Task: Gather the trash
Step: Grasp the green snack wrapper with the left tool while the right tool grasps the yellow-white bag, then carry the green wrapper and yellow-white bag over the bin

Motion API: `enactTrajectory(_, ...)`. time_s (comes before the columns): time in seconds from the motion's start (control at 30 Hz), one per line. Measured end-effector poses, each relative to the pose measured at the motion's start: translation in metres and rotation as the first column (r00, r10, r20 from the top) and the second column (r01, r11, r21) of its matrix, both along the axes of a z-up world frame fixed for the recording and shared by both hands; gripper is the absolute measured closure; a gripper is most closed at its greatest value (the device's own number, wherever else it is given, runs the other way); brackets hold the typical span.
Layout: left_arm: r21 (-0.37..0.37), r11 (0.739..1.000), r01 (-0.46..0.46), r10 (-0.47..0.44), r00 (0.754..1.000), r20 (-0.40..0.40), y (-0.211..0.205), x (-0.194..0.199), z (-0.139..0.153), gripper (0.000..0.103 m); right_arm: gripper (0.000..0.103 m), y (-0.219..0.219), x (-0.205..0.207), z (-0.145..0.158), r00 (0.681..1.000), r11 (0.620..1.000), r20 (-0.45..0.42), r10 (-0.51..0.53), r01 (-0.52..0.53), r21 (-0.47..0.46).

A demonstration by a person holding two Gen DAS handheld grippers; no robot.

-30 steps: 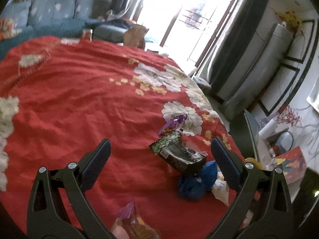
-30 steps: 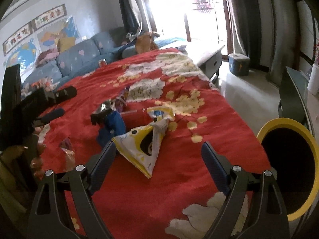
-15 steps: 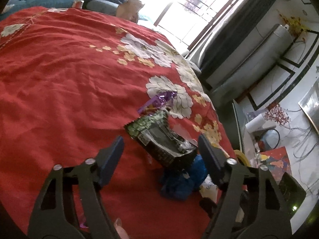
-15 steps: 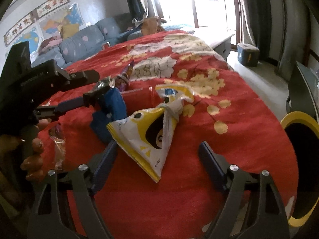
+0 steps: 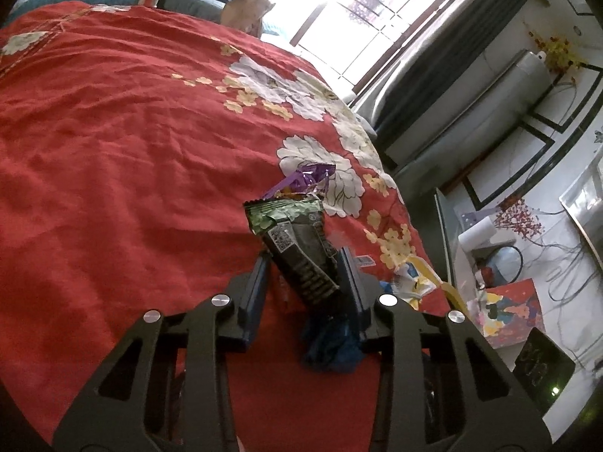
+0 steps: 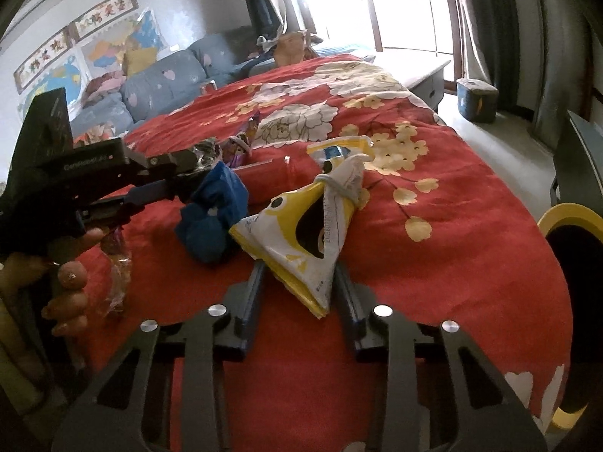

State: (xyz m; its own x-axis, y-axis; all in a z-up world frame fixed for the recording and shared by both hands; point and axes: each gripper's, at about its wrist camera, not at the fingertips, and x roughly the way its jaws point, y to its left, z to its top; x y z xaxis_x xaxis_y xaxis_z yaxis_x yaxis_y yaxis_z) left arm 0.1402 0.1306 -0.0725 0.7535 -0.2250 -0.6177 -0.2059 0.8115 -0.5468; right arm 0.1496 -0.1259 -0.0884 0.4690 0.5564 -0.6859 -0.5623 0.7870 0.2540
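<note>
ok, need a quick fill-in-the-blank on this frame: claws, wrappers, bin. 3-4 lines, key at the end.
1. The left claw closes around a dark snack packet with a ____ top edge.
2. The yellow-and-white bag lies between the fingers of the ____ claw.
3. The bin at the table's edge has a ____ rim.
4. The tablecloth is ____ with white flowers.

Missing words: green; right; yellow; red

Red floral cloth (image 5: 113, 132), blue sofa (image 6: 166, 83), perhaps maps (image 6: 75, 64).

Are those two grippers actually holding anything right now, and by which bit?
The left gripper pinches the dark green snack wrapper by its lower end. The right gripper closes around the yellow-and-white bag at its near bottom corner.
</note>
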Motion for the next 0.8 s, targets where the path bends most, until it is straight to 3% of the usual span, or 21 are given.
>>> enactTrajectory(0.43, 0.011, 1.0, -0.015, 0.015, 0.997, 0.072, 0.007, -0.016, 0.024, 0.077, 0.085, -0.012, -0.009, 0.005, 1.0, 1.0, 0.018, 0.004, -0.004, 0.017)
enactTrajectory(0.8, 0.049, 0.998, 0.044, -0.05, 0.991, 0.121, -0.019, -0.021, 0.044, 0.077, 0.091, -0.032, -0.016, 0.017, 0.999, 0.998, 0.03, -0.025, 0.023, 0.065)
